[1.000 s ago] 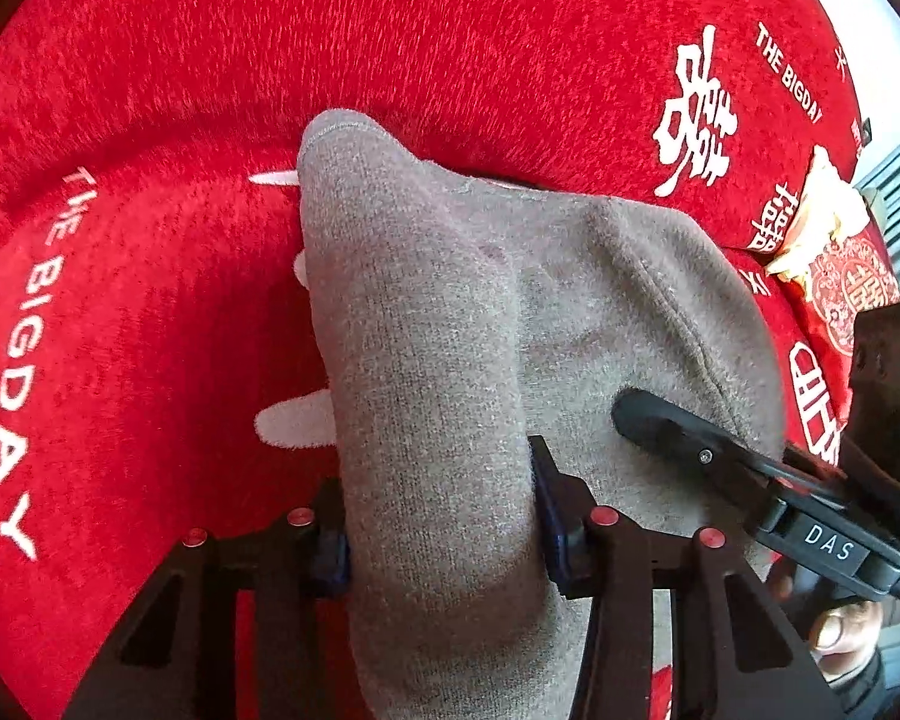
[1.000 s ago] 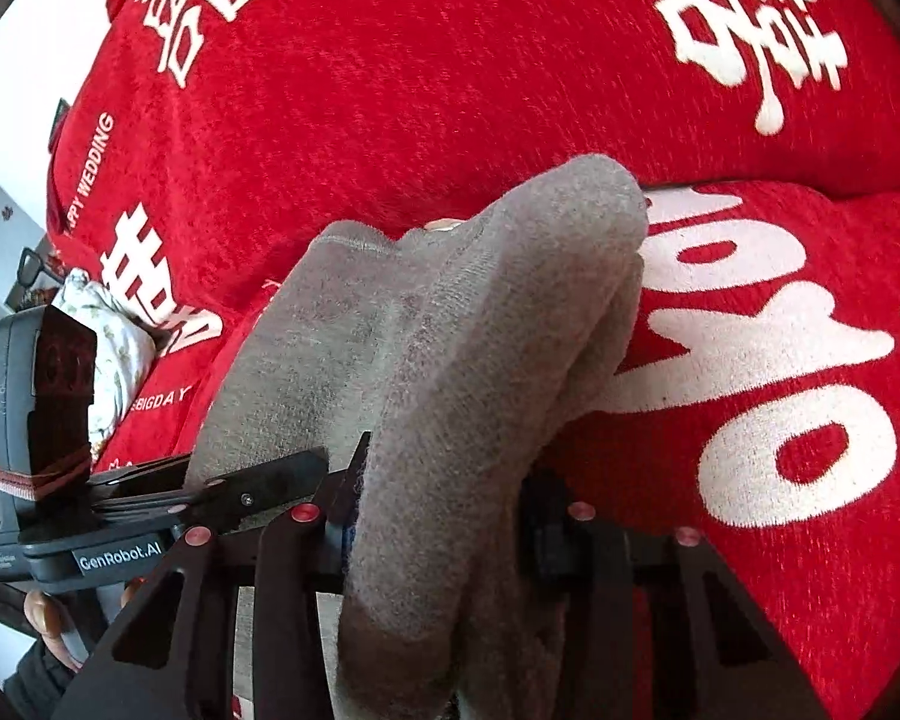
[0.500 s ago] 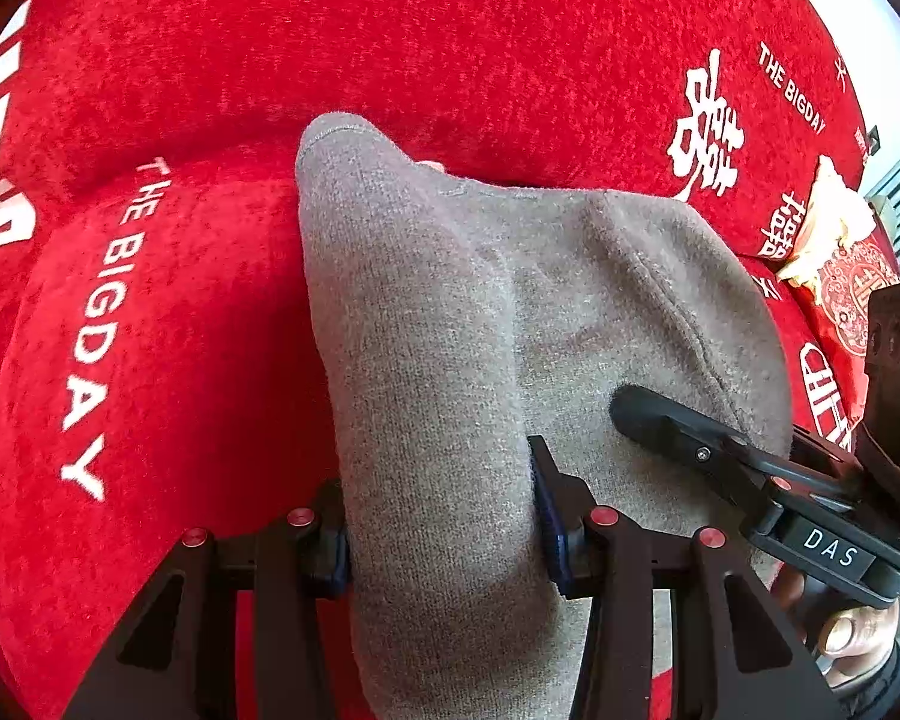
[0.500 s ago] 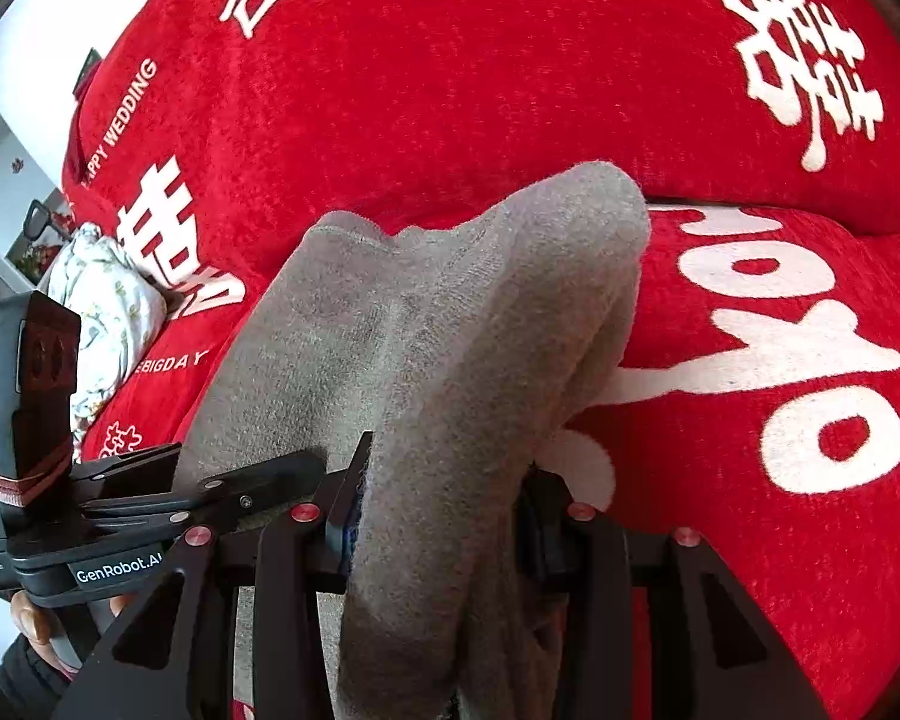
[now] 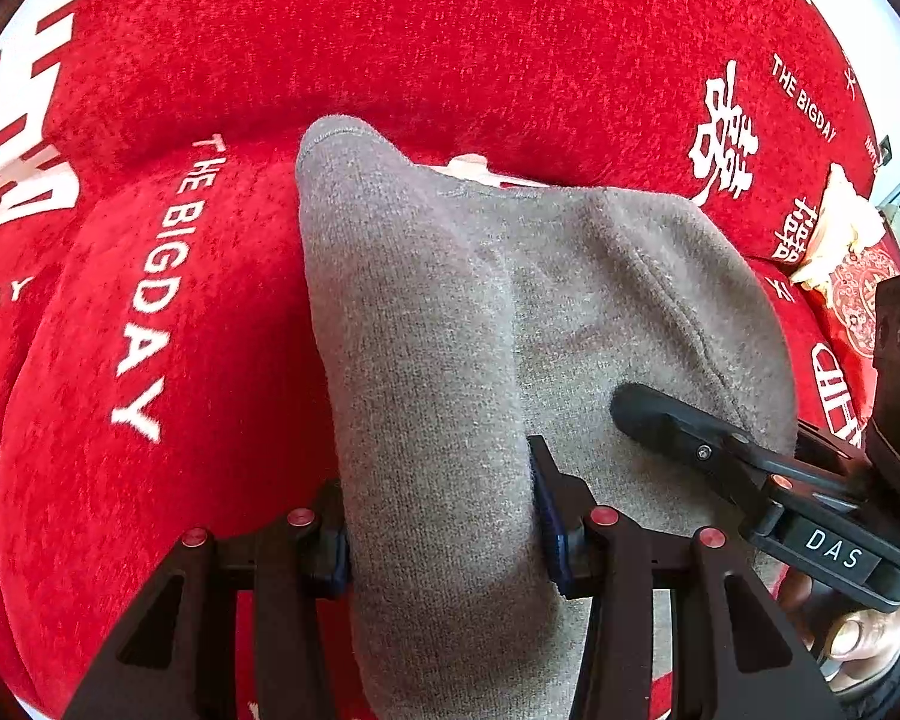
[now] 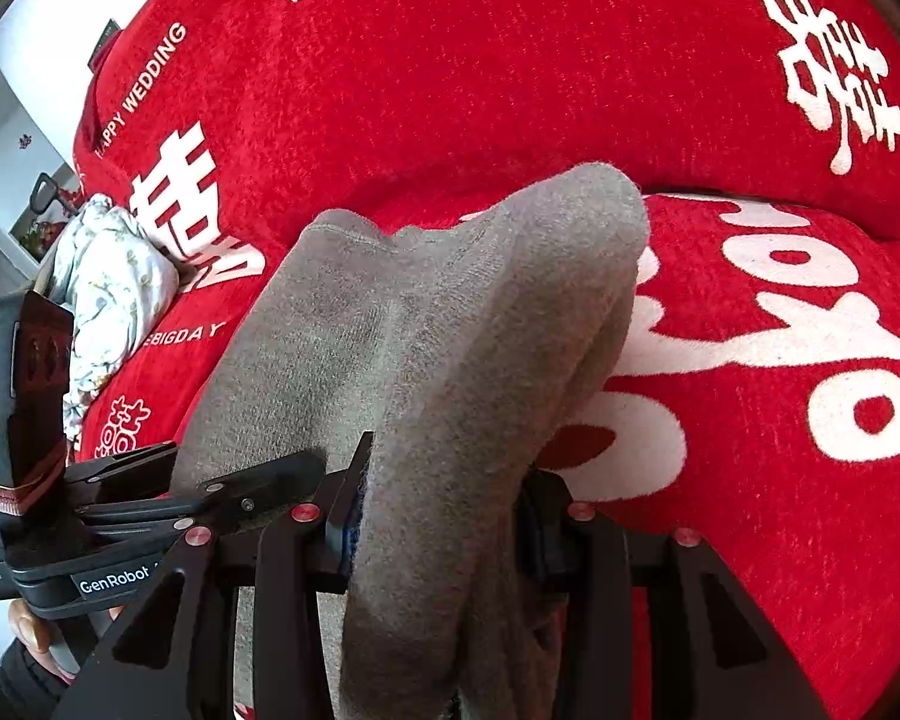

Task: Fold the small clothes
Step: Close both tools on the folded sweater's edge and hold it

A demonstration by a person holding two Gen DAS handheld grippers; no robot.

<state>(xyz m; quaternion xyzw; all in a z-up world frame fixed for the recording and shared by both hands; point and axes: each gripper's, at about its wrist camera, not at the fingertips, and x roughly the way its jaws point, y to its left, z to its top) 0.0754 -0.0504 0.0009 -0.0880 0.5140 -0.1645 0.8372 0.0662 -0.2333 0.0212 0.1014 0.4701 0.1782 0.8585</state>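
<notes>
Left gripper [image 5: 441,531] and right gripper [image 6: 441,531] each clamp the grey knitted garment [image 5: 450,330], draped ahead over the red plush cover [image 5: 150,480].

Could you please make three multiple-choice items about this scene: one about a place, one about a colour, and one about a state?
1. Where is the white and floral bundle in the right wrist view?
A. Left of the garment
B. Right of the garment
C. Between the jaws

2. What colour is the garment?
A. Blue
B. Grey-brown
C. White

3. What is the state of the left gripper?
A. Open and empty
B. Lying on the cover
C. Closed on the garment

Answers:
1. A: the floral bundle lies at the left edge, beside the grey garment, on the red cover.
2. B: the knit cloth is grey-brown in both views.
3. C: the left gripper pinches a fold of cloth between its pads; the right gripper holds another fold likewise.
</notes>
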